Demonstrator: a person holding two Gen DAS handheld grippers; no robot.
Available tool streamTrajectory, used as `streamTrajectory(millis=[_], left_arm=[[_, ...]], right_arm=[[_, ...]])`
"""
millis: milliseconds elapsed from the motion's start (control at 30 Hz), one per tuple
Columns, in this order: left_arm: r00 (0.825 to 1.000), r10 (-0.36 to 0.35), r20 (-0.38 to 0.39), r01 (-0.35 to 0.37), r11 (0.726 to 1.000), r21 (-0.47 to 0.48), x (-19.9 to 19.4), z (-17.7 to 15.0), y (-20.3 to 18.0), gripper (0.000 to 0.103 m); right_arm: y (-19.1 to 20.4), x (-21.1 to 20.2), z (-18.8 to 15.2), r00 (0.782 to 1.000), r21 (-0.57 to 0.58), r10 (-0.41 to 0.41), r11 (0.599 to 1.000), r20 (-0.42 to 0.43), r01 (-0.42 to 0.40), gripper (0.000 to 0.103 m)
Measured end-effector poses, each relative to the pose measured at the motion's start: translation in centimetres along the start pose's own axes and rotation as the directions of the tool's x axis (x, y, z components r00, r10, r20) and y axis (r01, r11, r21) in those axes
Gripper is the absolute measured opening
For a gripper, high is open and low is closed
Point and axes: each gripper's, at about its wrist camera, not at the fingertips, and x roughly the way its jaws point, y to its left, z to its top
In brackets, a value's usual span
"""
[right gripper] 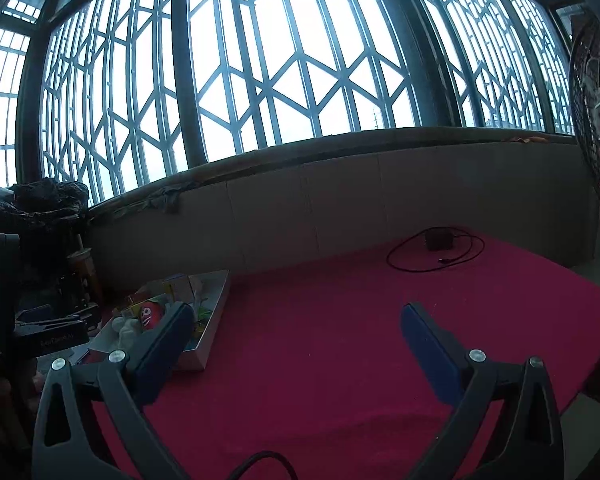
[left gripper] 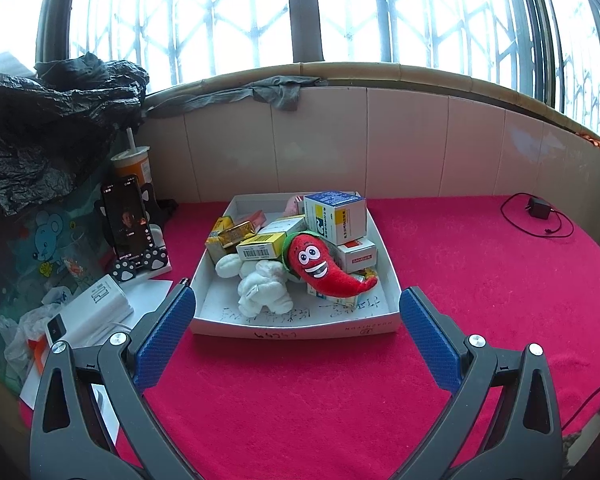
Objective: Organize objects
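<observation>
Objects for sorting sit heaped in a shallow white cardboard tray (left gripper: 374, 236) on a table covered with a red cloth (left gripper: 480, 280), the tray lying toward the table's far-left part, close to the tiled wall (left gripper: 400, 144). In the tray, a red chili plush (left gripper: 324, 270) with a cartoon face lies on top, a white plush (left gripper: 262, 288) beside it toward the near-left corner, and small medicine boxes (left gripper: 336, 216) piled along the far side.

Left gripper (left gripper: 296, 302) hovers just short of the tray's near edge, its blue-padded tongs spread wide with nothing between them. Right gripper (right gripper: 296, 320) is over bare cloth to the right of the tray, tongs likewise wide apart and empty.

Off the table's left edge stand a phone (left gripper: 125, 216) on a paw-print stand, a white power bank (left gripper: 90, 312), a cup with a straw (left gripper: 134, 162) and black plastic bags (left gripper: 40, 120). Near the far-right corner a black charger with its cable (left gripper: 540, 212) lies on the cloth. Behind the wall, large windows with diamond-pattern grilles (right gripper: 296, 60) fill the room with daylight.
</observation>
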Motion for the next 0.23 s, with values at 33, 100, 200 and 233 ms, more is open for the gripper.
streamTrajectory(millis=[33,100,200,233], left_arm=[[1.000,-0.001,-0.001,0.001,1.000,0.002,0.02,-0.03,-0.04,0.103],[1.000,-0.003,0.000,0.003,1.000,0.006,-0.01,-0.13,-0.09,0.103],[1.000,-0.006,0.001,0.006,1.000,0.006,0.00,-0.11,-0.11,0.103],[1.000,-0.009,-0.001,0.009,1.000,0.007,0.04,-0.11,-0.12,0.103]], right_arm=[[-0.02,0.07,-0.04,1.000,0.001,0.000,1.000,-0.004,0.000,0.103],[-0.03,0.26,-0.17,1.000,0.003,0.004,1.000,-0.016,-0.004,0.103],[-0.01,0.50,-0.36,1.000,0.004,0.006,1.000,-0.030,-0.006,0.103],[0.00,0.51,-0.40,0.999,0.004,0.005,1.000,-0.031,-0.005,0.103]])
